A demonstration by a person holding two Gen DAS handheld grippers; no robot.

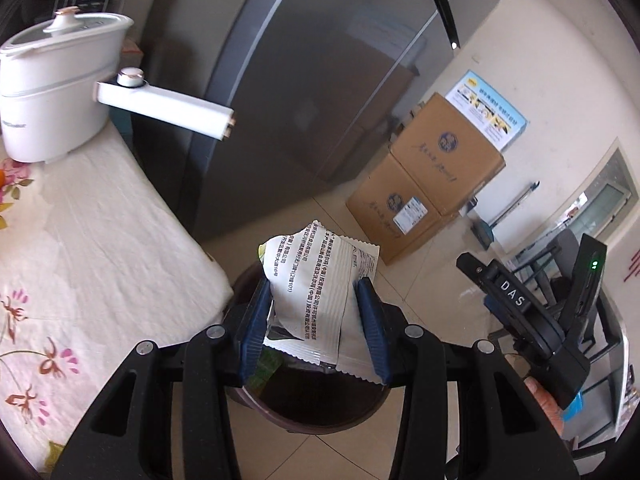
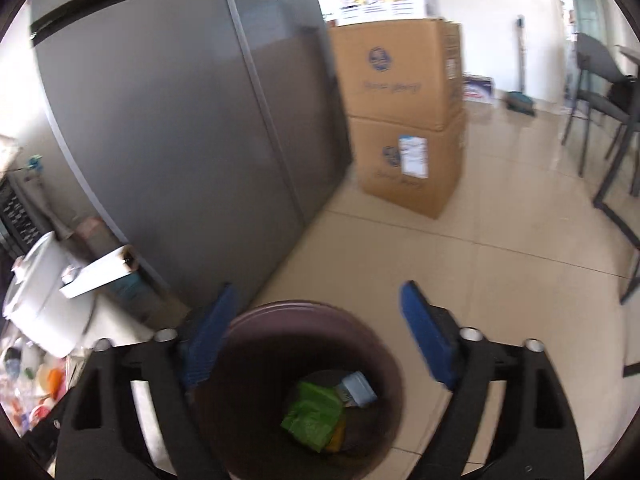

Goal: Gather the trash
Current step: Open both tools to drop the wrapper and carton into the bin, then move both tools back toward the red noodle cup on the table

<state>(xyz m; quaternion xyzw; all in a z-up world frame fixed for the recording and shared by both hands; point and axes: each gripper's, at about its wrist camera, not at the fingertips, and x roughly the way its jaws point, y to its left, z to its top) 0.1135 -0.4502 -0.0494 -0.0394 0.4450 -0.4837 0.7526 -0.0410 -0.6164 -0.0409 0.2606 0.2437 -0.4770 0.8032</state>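
Note:
My left gripper is shut on a crumpled white snack wrapper with black print and holds it above the dark brown trash bin on the floor. My right gripper is open and empty over the same trash bin. Inside the bin lie a green wrapper and a pale blue packet. The right gripper's body also shows in the left wrist view, held to the right of the bin.
A table with a floral cloth stands left of the bin, with a white electric pot on it. A grey fridge is behind. Stacked cardboard boxes and dark chairs stand on the tiled floor.

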